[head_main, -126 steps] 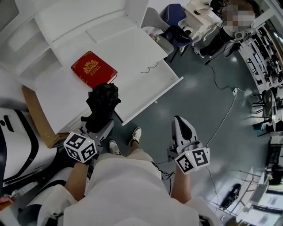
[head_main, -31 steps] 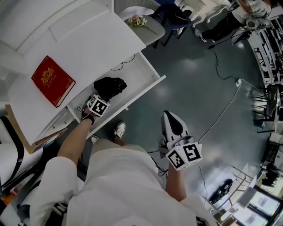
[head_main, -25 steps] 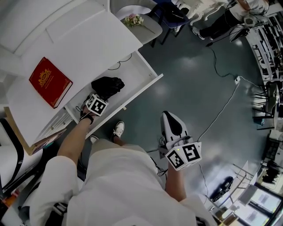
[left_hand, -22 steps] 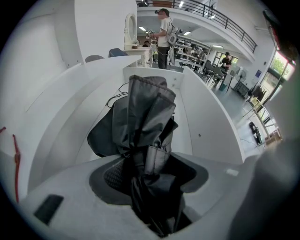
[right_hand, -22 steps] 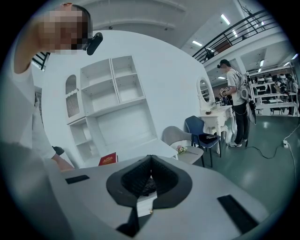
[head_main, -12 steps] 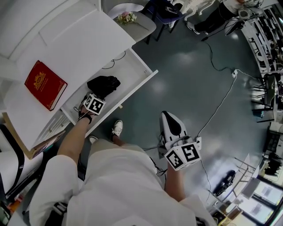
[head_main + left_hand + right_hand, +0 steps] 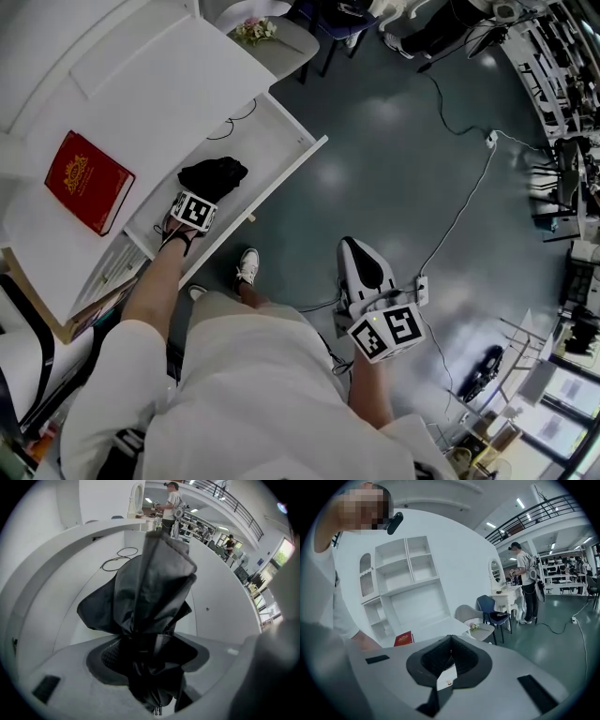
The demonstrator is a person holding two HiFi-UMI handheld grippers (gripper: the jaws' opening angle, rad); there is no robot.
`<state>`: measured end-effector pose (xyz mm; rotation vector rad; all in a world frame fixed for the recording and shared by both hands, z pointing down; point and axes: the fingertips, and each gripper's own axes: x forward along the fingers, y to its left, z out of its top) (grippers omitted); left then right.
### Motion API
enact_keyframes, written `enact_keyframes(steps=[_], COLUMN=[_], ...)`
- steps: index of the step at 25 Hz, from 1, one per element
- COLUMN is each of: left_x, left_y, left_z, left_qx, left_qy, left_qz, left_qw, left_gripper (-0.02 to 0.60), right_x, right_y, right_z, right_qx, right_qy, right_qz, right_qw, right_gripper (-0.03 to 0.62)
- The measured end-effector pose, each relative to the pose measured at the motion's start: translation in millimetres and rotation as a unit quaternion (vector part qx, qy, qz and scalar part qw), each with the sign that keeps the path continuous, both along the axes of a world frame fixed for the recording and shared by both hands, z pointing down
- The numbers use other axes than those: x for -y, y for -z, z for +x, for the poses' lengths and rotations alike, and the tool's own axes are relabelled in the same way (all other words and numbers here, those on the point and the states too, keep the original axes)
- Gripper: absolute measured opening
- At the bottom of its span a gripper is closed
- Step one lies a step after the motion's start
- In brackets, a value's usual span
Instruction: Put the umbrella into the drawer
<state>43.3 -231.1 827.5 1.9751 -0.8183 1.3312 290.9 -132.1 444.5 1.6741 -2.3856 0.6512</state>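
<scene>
The black folded umbrella [image 7: 214, 175] lies in the open white drawer [image 7: 281, 178], its fabric bunched up. In the left gripper view the umbrella [image 7: 150, 592] fills the gap between the jaws, with the drawer floor behind it. My left gripper [image 7: 201, 195] points steeply down into the drawer, and its jaws are opening while the pads still touch the cloth. My right gripper [image 7: 362, 264] hangs over the grey floor, away from the desk, shut and empty. In its own view the right gripper [image 7: 450, 641] has its tips touching.
A red book [image 7: 89, 183] lies on the white desk top [image 7: 141, 84]. A thin cable loop [image 7: 230, 127] rests at the drawer's far end. A grey chair with flowers [image 7: 253, 28] stands beyond the desk. Cables run across the floor [image 7: 469, 197].
Five seconds ago the umbrella was held above the desk near the book; now it is down in the drawer. Over the last second the left gripper sank a little lower.
</scene>
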Motion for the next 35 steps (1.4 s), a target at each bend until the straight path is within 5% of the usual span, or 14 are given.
enact_keyframes(steps=[3, 7, 25, 35], left_x=[-3.9, -0.1, -7.6, -25.8], left_y=[-3.7, 1.8, 95.0, 147.9], left_z=[-2.4, -3.2, -37.1, -93.4], left_qx=[0.016, 0.016, -0.063, -0.075], left_qy=[-0.007, 0.002, 0.058, 0.126], left_qz=[-0.033, 0.001, 0.101, 0.168], left_qw=[0.9993, 0.9999, 0.9912, 0.9747], left_gripper=[0.285, 0.325, 0.294, 0.095], right_x=[-4.7, -12.6, -8.3, -6.3], right_y=[1.0, 2.0, 25.7, 38.5], right_z=[-5.2, -9.3, -94.1, -146.1], right_qx=[0.001, 0.000, 0.024, 0.038], right_qy=[-0.001, -0.002, 0.079, 0.134], right_qz=[0.002, 0.003, 0.035, 0.052], right_qw=[1.000, 1.000, 0.996, 0.989], right_gripper=[0.002, 0.002, 0.002, 0.002])
